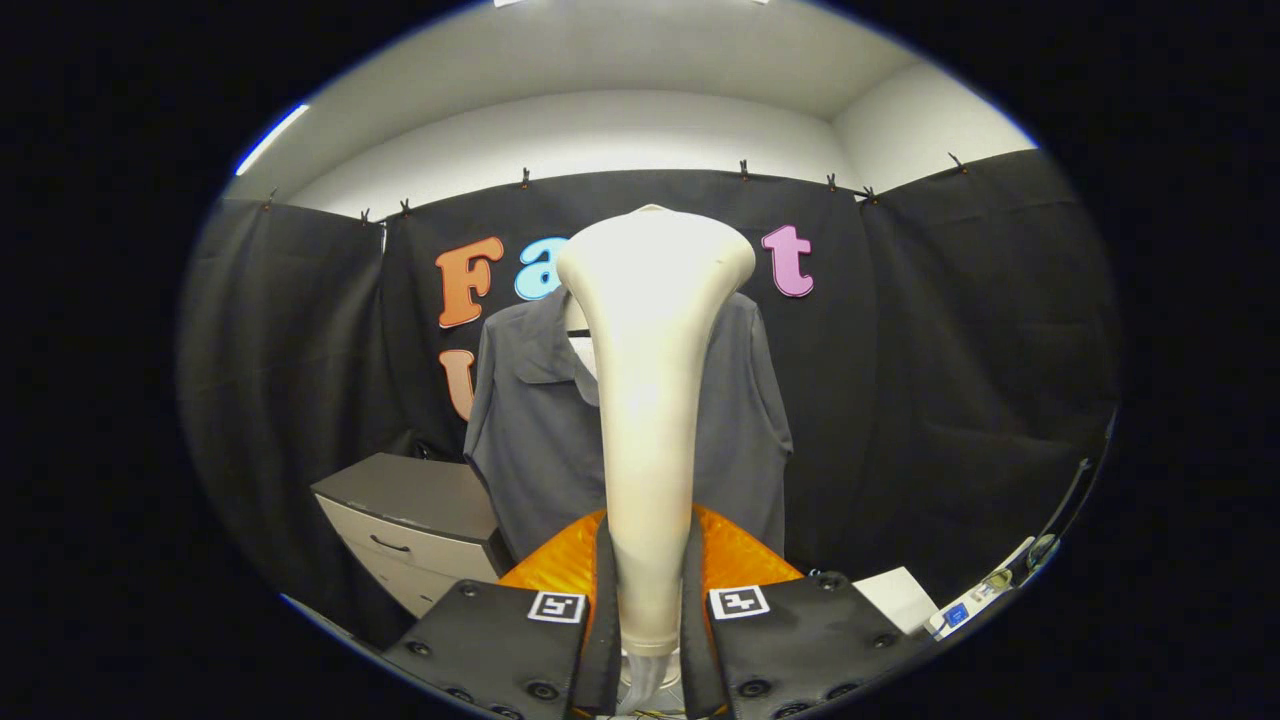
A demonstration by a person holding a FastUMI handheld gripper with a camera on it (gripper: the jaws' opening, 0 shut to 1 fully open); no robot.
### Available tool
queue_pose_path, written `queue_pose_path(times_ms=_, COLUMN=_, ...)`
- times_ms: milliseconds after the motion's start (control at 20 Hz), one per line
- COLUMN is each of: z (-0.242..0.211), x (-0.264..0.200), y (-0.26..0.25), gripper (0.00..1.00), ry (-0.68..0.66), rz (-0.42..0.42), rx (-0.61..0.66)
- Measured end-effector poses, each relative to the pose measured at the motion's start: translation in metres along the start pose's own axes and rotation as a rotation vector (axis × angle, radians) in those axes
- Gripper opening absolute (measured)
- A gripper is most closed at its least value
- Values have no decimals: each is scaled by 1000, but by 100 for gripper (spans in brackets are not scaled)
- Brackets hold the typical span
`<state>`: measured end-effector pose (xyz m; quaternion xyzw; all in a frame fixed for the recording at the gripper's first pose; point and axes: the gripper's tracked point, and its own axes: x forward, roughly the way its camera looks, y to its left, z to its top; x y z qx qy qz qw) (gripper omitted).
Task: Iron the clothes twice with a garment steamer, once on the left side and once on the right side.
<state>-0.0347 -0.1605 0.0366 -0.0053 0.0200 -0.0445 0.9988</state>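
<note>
Gripper (648,600) clamped on the cream garment steamer (648,400), both fingers pressing its handle. Steamer head stands upright before the grey shirt (530,430), apparently not touching. Drawer cabinet (415,520) left of shirt.

cabinet (420,500) below-left of shirt | top bare | white sheet (900,597) on surface right of gripper

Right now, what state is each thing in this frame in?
Claw: shut on the garment steamer's handle.
Garment steamer: held upright between the fingers, head up in front of the shirt.
Shirt: hanging on the booth wall, collar open.
Cabinet: drawer closed.
</note>
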Motion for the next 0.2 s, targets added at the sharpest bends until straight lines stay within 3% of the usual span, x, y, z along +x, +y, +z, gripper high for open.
queue_pose_path(times_ms=200, z=1, x=-3, y=-8, gripper=31, ry=3, rz=0, rx=16)
